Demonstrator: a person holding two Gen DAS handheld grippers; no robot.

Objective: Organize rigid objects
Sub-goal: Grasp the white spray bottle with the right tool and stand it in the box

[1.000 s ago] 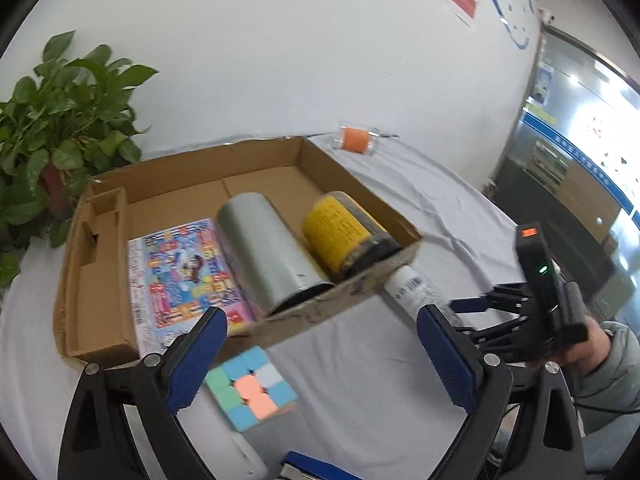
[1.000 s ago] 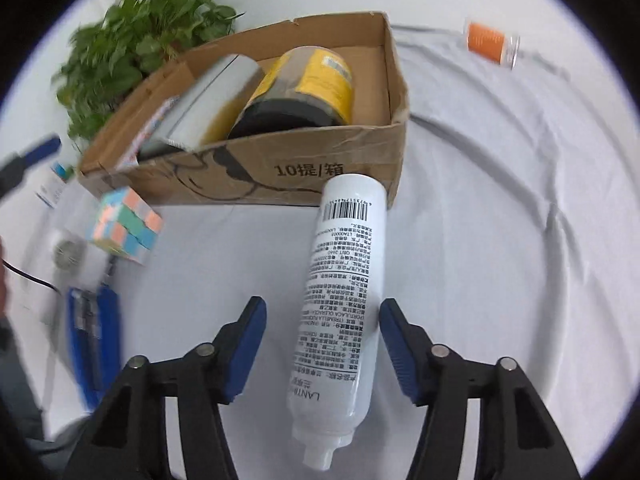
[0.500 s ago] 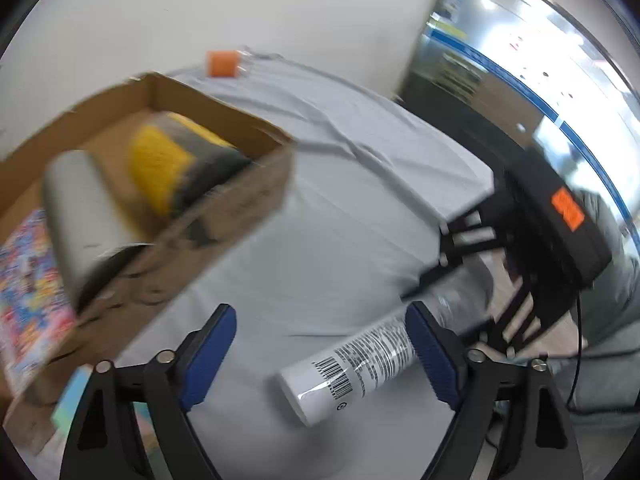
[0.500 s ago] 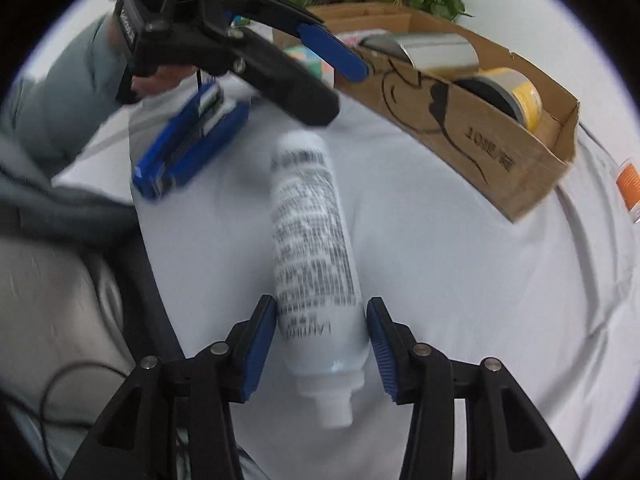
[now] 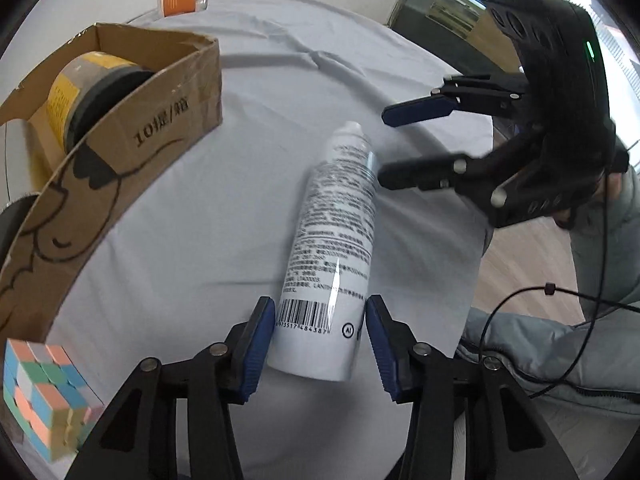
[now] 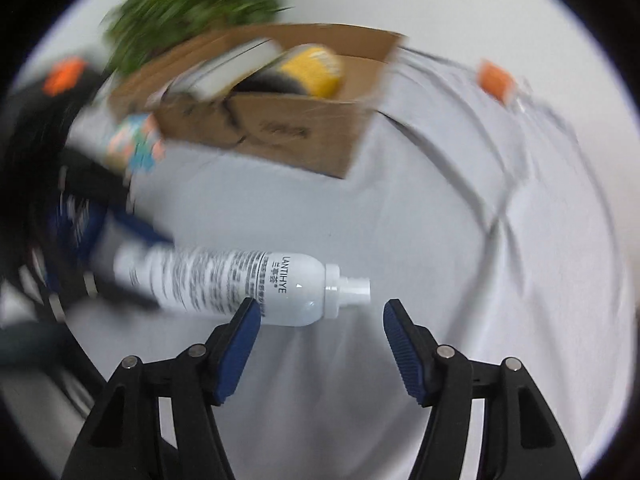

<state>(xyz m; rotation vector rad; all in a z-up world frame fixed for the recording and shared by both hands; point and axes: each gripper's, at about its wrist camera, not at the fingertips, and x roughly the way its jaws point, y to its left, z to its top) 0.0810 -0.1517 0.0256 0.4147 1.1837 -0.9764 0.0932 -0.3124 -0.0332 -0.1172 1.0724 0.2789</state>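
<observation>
Bottle (image 5: 334, 248) lying on cloth; left gripper (image 5: 320, 330) closing around its base; right gripper (image 6: 318, 338) opening, empty

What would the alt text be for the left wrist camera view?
A white spray bottle lies on a grey-clothed table, its barcoded base between the closing pads of the left gripper. The right gripper sits near its nozzle; a cardboard box and puzzle cube are left.

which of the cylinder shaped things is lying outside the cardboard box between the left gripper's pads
The white spray bottle, lying on the grey cloth. The yellow-labelled can lies inside the cardboard box.
</observation>
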